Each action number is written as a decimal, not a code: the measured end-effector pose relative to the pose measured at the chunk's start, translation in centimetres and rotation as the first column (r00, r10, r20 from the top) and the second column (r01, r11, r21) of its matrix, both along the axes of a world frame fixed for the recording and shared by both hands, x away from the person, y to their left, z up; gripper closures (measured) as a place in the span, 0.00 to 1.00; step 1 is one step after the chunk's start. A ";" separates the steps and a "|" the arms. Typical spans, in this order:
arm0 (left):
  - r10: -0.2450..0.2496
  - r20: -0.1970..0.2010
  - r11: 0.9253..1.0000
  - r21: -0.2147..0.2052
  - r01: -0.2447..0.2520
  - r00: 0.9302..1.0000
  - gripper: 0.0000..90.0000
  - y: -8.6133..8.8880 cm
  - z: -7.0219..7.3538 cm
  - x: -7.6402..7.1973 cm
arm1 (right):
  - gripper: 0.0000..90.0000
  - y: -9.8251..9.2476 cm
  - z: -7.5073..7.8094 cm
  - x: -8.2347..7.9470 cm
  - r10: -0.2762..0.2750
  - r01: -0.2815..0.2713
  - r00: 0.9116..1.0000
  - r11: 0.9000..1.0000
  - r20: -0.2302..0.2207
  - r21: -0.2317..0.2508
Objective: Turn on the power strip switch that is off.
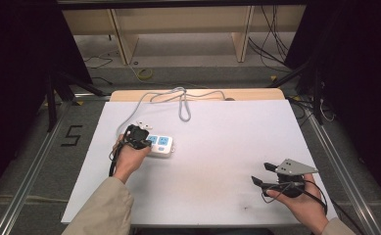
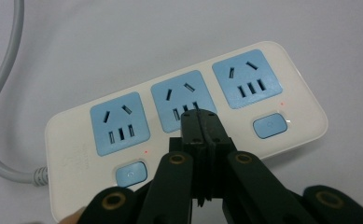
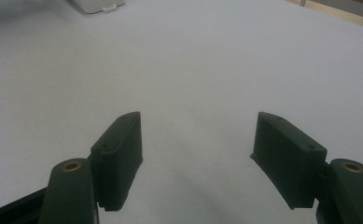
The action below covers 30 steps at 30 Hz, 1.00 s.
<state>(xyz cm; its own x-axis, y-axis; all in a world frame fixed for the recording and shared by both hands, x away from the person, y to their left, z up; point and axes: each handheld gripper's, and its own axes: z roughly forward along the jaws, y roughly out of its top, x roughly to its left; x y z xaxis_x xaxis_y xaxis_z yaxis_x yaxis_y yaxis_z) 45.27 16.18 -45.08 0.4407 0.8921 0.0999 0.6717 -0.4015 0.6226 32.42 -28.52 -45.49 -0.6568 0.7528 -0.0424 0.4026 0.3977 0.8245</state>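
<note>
Because the white surface (image 1: 217, 161) is bare across its middle and right, the work gathers at its left side, where the power strip (image 2: 184, 116) lies flat with its three blue sockets facing up, each paired with a blue switch. Its grey cable (image 1: 178, 98) runs off toward the far edge, looped there, which likely keeps it out of the way of the hands. The left tongs (image 2: 199, 122) are closed tight with nothing between them, tips pointing down at the middle socket's switch area, a pose that suits pressing rather than grasping. The right tongs (image 3: 198, 158) rest well apart near the right edge, jaws spread wide and empty, seemingly waiting. The middle switch is covered by the closed tips, so whether they touch it cannot be told; the plug end of the cable is hard to make out.
</note>
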 end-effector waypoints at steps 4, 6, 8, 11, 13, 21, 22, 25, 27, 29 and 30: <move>-0.004 -0.001 1.000 0.005 0.004 1.000 1.00 -0.1 0.0 0.0 | 0.37 0.0 0.1 0.0 -0.002 0.002 1.000 1.000 0.004 0.000; -0.002 0.002 1.000 0.009 0.002 1.000 1.00 -0.2 0.0 0.0 | 0.37 0.1 0.1 0.0 0.000 0.000 1.000 1.000 0.003 0.000; -0.002 0.002 1.000 0.009 0.002 1.000 1.00 -0.2 0.0 0.0 | 0.37 0.1 0.1 0.0 0.000 0.000 1.000 1.000 0.002 -0.001; 0.002 -0.001 1.000 0.004 -0.002 1.000 1.00 -0.2 0.0 0.0 | 0.37 0.1 0.1 -0.1 -0.001 0.001 1.000 1.000 0.002 0.000; 0.004 -0.003 1.000 0.002 -0.004 1.000 1.00 -0.1 0.0 0.0 | 0.37 0.1 0.1 -0.1 0.001 -0.001 1.000 1.000 0.003 -0.003; 0.011 -0.006 1.000 0.004 -0.011 1.000 1.00 -0.2 -0.1 -0.1 | 0.37 0.1 0.1 -0.1 0.004 -0.004 1.000 1.000 0.006 -0.001; 0.010 -0.005 1.000 0.002 -0.010 1.000 1.00 -0.2 -0.1 -0.1 | 0.37 0.1 0.1 -0.1 0.004 -0.004 1.000 1.000 0.006 -0.001; 0.013 -0.011 1.000 0.000 -0.013 1.000 1.00 -0.2 -0.1 0.0 | 0.37 0.2 0.1 -0.1 0.003 -0.003 1.000 1.000 0.005 0.002; 0.013 -0.011 1.000 0.003 -0.013 1.000 1.00 -0.2 -0.1 0.0 | 0.37 0.2 0.1 -0.1 0.004 -0.004 1.000 1.000 0.008 0.003; 0.008 -0.008 1.000 0.012 -0.008 1.000 1.00 -0.3 -0.1 0.0 | 0.37 0.2 0.2 -0.1 0.003 -0.003 1.000 1.000 0.007 0.004; 0.008 -0.007 1.000 0.014 -0.008 1.000 1.00 -0.3 -0.1 -0.1 | 0.37 0.2 0.2 -0.1 0.003 -0.003 1.000 1.000 0.007 0.003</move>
<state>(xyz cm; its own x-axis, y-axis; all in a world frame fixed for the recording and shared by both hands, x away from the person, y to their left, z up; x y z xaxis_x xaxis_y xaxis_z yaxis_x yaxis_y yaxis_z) 45.22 15.86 -45.19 0.4340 0.8943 0.1090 0.6795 -0.4044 0.6122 32.29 -28.31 -45.33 -0.6591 0.7507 -0.0454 0.3951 0.3970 0.8284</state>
